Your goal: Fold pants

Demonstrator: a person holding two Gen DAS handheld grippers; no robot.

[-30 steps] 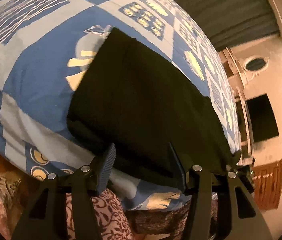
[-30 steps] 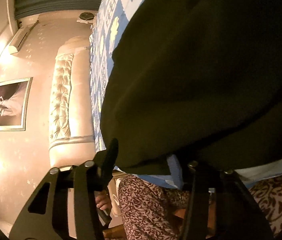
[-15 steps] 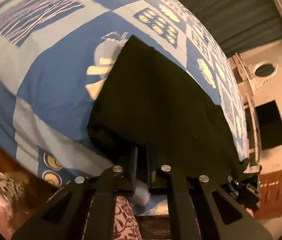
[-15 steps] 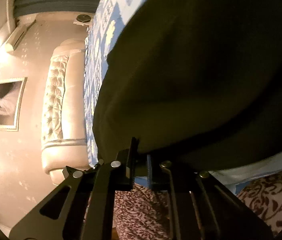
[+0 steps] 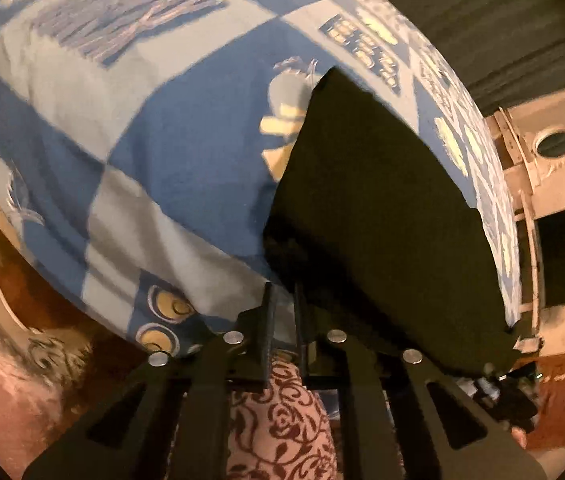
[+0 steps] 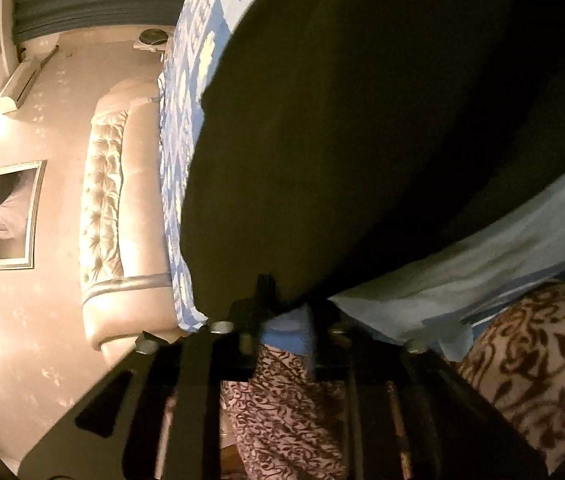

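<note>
Black pants lie folded on the bed. Left gripper and right gripper each sit clenched at the hem; whether they pinch cloth, I cannot tell.

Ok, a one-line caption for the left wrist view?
Left claw closed at the near edge of black pants on a blue patterned bedspread.

The black pants are running past the right wrist view's right edge; the right gripper is seemingly blurring its fingertips.
</note>
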